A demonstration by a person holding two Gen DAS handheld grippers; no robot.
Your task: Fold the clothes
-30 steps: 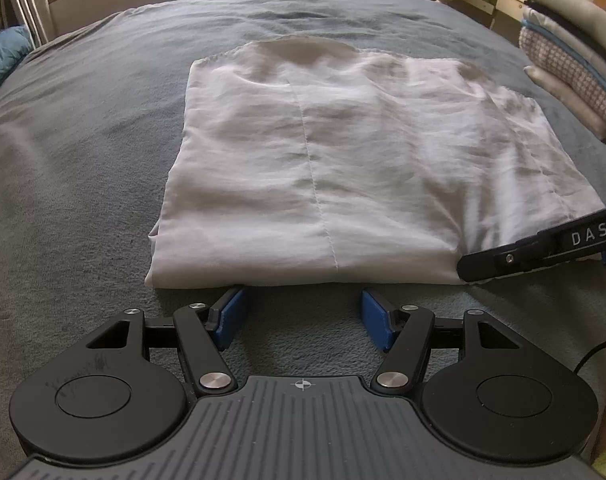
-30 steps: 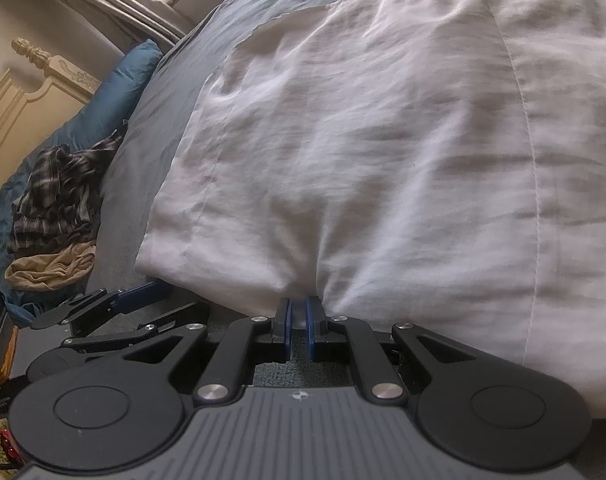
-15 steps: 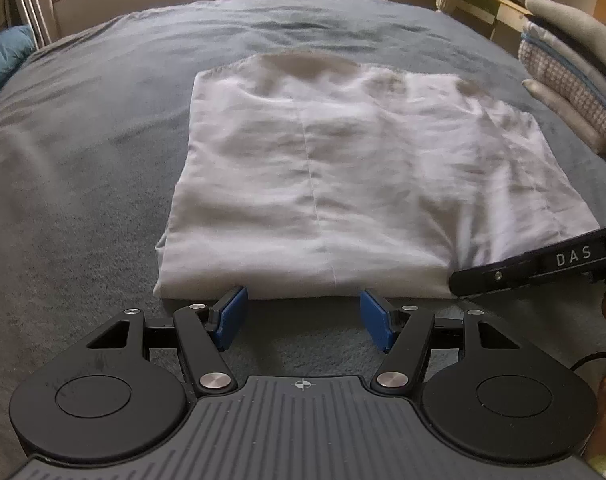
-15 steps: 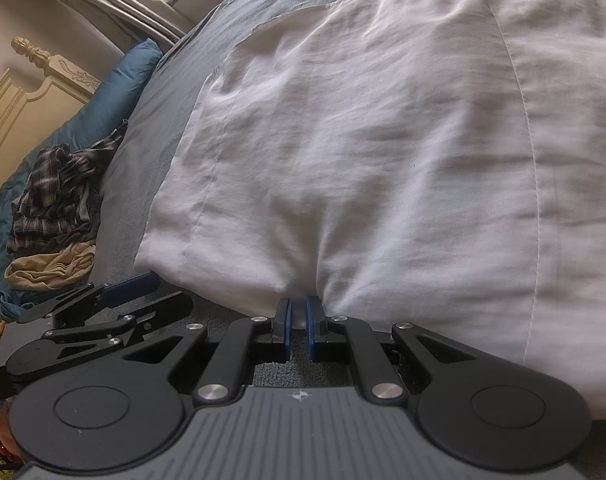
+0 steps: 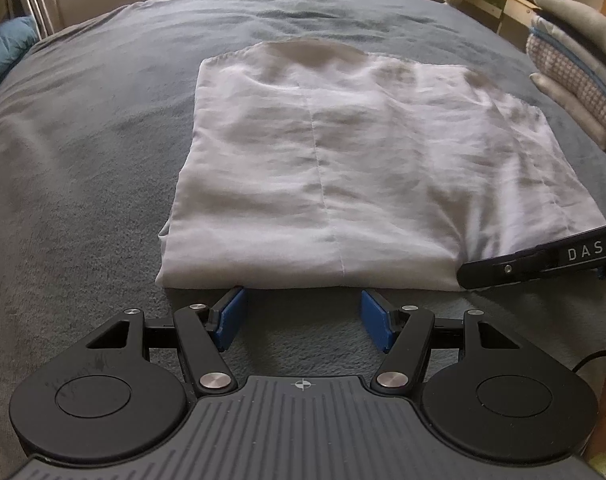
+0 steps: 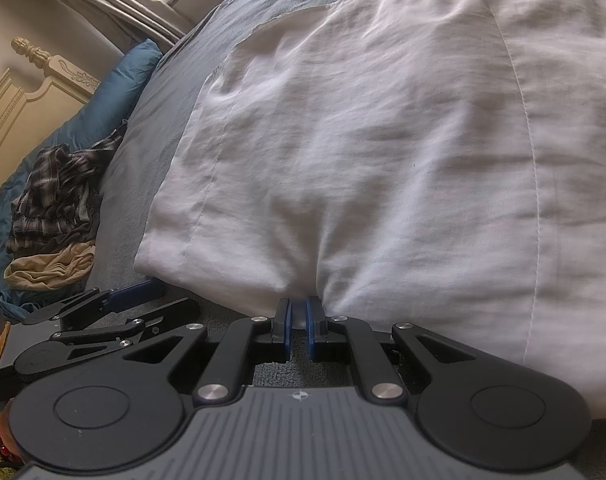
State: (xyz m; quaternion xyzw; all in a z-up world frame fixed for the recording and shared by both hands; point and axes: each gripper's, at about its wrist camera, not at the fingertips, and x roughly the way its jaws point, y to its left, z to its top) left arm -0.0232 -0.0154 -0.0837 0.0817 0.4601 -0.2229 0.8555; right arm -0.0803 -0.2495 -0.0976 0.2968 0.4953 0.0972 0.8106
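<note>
Right wrist view: right claw pinches the white garment's near edge — left claw gapes empty.

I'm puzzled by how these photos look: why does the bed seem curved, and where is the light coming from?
Left wrist view: the lens bends the grey bed cover into a dome; daylight enters from the window at top left, and the white garment shows soft shadows. Right wrist view: stronger bulging, the garment fills the frame slightly soft, and the plaid clothes lie dim at the left edge.
</note>
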